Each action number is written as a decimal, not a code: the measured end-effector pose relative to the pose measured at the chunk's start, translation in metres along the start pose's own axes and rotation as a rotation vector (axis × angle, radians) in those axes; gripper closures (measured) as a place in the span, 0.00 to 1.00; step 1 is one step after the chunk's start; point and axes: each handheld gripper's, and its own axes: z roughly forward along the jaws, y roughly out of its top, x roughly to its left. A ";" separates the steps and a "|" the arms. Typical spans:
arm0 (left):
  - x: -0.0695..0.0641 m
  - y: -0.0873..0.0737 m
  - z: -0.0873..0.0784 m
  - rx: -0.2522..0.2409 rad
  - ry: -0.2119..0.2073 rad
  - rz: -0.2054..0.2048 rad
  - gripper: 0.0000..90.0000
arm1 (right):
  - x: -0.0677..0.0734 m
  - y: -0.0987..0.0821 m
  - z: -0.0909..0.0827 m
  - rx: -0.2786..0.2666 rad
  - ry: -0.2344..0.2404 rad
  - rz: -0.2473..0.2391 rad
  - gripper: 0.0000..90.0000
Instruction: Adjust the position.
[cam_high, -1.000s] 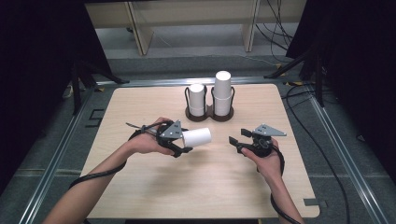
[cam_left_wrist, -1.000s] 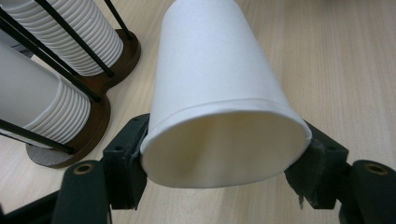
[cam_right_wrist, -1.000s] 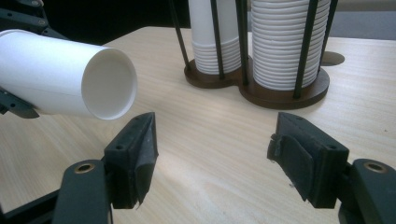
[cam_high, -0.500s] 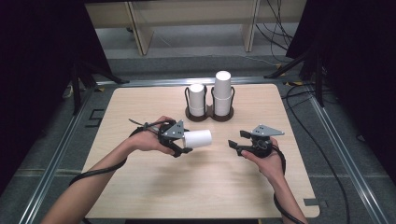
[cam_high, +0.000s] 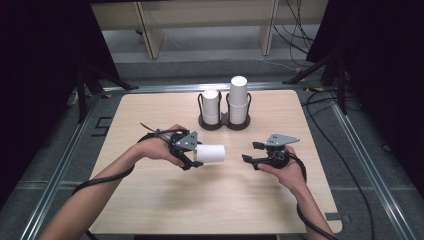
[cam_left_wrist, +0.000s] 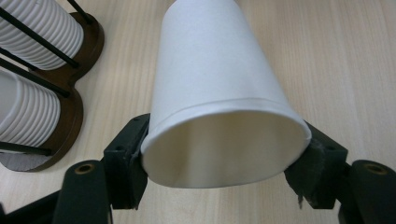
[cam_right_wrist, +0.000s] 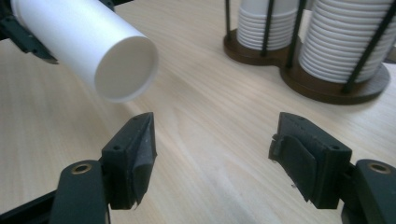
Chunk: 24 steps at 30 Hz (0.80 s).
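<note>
Above the middle of the surface (cam_high: 150, 210), a white paper cup (cam_high: 210, 153) is held sideways by the left gripper (cam_high: 192, 156), clamped at its rim, which is visibly squashed oval; the right gripper (cam_high: 252, 152) is held open and empty nearby. The cup is judged light, thin and easily crushed; a gentle hold across its stiffer base end is advised.

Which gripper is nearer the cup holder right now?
Left, marginally. The left gripper, clamped on a paper cup, sits in front of the cup holder and leftward; the right gripper, jaws open, sits front-right.
</note>
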 end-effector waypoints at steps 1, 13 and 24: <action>0.000 0.000 0.000 0.006 -0.010 0.006 0.34 | 0.000 0.002 0.000 0.009 0.029 -0.022 0.34; -0.002 0.004 -0.002 0.017 -0.073 0.031 0.34 | -0.003 0.009 0.004 0.030 0.206 -0.151 0.34; -0.004 0.009 -0.005 0.079 -0.125 0.097 0.34 | -0.003 0.013 0.007 0.065 0.302 -0.190 0.34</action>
